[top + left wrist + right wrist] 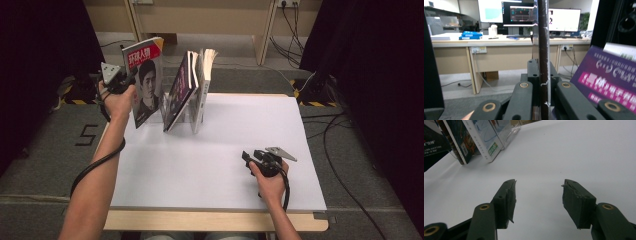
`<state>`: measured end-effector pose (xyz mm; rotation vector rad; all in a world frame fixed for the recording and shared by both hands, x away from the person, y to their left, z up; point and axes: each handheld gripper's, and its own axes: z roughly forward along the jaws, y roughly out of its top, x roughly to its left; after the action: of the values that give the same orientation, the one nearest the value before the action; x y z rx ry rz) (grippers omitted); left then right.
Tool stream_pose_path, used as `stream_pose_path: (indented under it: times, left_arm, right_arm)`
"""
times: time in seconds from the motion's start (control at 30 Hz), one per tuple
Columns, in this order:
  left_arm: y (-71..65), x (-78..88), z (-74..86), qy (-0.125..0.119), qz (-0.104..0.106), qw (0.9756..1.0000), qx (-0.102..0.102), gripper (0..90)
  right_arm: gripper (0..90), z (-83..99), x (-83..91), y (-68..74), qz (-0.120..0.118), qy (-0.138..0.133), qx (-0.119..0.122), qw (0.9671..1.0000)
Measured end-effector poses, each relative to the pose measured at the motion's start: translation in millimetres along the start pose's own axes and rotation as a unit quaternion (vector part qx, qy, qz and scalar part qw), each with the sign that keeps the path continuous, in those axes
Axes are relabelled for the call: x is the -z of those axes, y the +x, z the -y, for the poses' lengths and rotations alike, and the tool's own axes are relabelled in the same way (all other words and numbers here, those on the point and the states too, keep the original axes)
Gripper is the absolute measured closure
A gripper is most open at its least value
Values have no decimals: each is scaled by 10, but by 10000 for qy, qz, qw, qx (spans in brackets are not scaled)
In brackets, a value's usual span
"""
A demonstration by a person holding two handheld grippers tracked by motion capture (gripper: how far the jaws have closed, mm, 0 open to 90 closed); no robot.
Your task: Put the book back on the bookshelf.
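Observation:
A magazine (147, 85) with a red masthead and a portrait cover stands tilted at the table's far left, and my left gripper (131, 79) is shut on its left edge. In the left gripper view that magazine's dark edge (543, 50) runs straight up between the closed jaws. A purple-covered magazine (180, 90) and a white-spined book (205, 82) lean in a clear rack (192, 117) beside it. My right gripper (246, 157) rests low on the white table top (220, 160) at the front right, open, with nothing between its fingers (507, 200).
The purple cover (609, 80) lies close on the right of the held magazine. Books (474, 142) in the rack sit beyond the right gripper at its upper left. Desks, monitors and floor cables stand past the table's far edge.

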<state>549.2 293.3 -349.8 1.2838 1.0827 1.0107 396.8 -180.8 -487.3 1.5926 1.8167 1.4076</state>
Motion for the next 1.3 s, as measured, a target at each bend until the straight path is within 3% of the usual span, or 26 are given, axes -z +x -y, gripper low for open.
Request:
stream_pose_path:
  times: [0.1,0.57,0.73,0.97,1.13,1.2,1.3]
  left_arm:
    - [29,45,60,-22,37,9999,164,862]
    - [66,265,248,49,57,9993,370,859]
    - [122,261,209,308,-60,9969,726,842]
    - [188,234,172,576,-344,9895,1277,812]
    - [216,219,160,736,-448,9874,1328,858]
    - [218,221,143,721,-430,9876,1323,861]
    - [187,235,117,682,-373,9899,1184,862]
  right_arm:
    - [446,1,-5,5,6,-4,8,10000]
    - [446,5,-7,21,-3,11,33,10000]
    - [445,8,-20,51,-24,41,47,10000]
    - [445,15,-26,59,-37,59,44,10000]
    - [445,11,-26,47,-38,81,30,10000]
    - [445,12,-26,47,-40,82,19,10000]
    - [445,15,-27,48,-43,89,21,9999]
